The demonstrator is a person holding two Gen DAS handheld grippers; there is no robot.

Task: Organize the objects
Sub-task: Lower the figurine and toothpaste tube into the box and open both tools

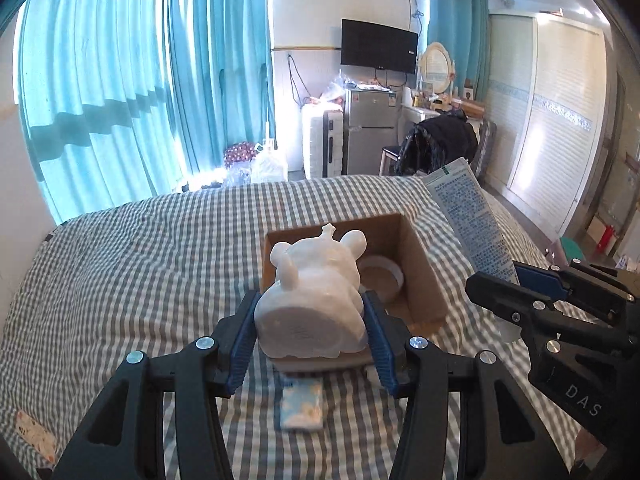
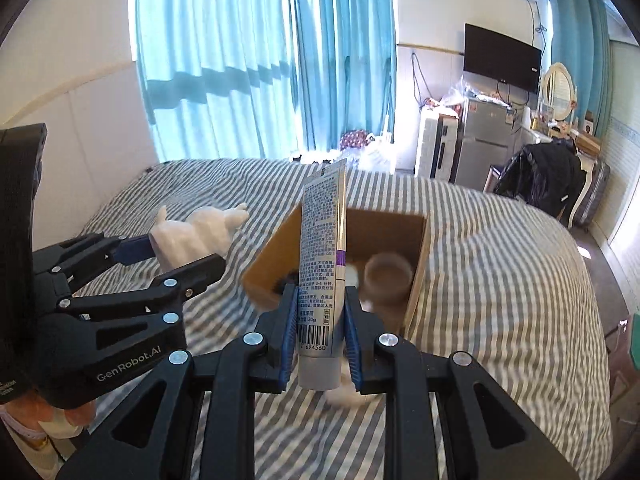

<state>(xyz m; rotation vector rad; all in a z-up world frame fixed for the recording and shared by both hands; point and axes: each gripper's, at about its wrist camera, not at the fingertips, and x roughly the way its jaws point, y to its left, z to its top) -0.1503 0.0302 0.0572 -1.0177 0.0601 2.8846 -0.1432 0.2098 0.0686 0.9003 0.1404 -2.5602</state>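
Note:
My left gripper (image 1: 310, 300) is shut on a white animal figurine (image 1: 316, 292) and holds it over the near edge of an open cardboard box (image 1: 420, 264) on the bed. A roll of clear tape (image 1: 382, 276) lies inside the box. My right gripper (image 2: 320, 300) is shut on a silver toothpaste tube (image 2: 322, 256), held upright in front of the box (image 2: 418, 264). In the left wrist view the tube (image 1: 470, 220) and right gripper (image 1: 520, 284) stand right of the box. In the right wrist view the left gripper (image 2: 180, 256) and figurine (image 2: 196, 236) are left of it.
The bed has a grey-and-white checked sheet (image 1: 140, 264). A small blue patterned packet (image 1: 302, 404) lies on it below the figurine. A patterned item (image 1: 36, 434) lies at the bed's near left. Teal curtains (image 1: 140, 80), a fridge (image 1: 370, 132) and a chair (image 1: 436, 144) stand beyond the bed.

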